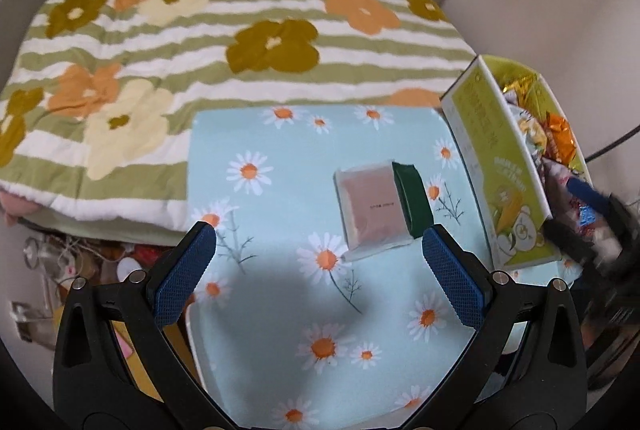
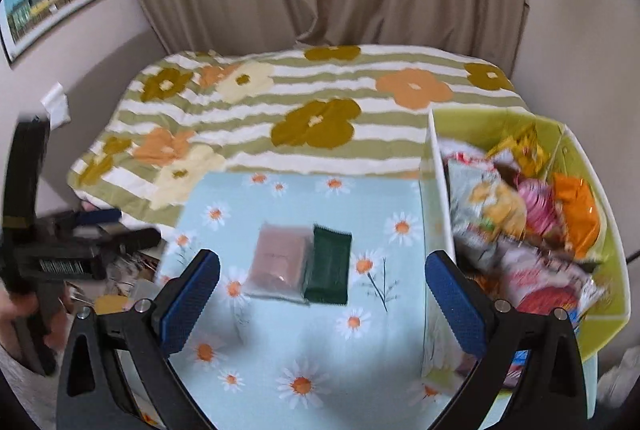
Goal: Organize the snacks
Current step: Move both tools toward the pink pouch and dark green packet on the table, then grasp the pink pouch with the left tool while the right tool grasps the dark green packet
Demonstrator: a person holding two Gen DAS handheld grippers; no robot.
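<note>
Pink and dark green, the pale-wrapped packet point(image 1: 378, 208) and its foil neighbour point(image 1: 412, 196) lay touching on the daisy-print tabletop point(image 1: 280, 310), both tongs point(image 1: 316, 270) point(image 2: 320, 294) gaping wide, empty.

The daisy-print cloth point(image 1: 280, 310) carries a pink packet point(image 1: 374, 208) touching a green packet point(image 1: 412, 198); right of them, the snack box point(image 1: 502, 166).

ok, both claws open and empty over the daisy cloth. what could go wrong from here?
1. The pink packet and dark green packet lie touching, so a claw closing on one may drag or pinch both.
2. The green snack box looks heaped already; adding packets could spill wrappers over its rim.
3. The right claw sits close to the box's white wall, so a sideways move might shove the box.
</note>
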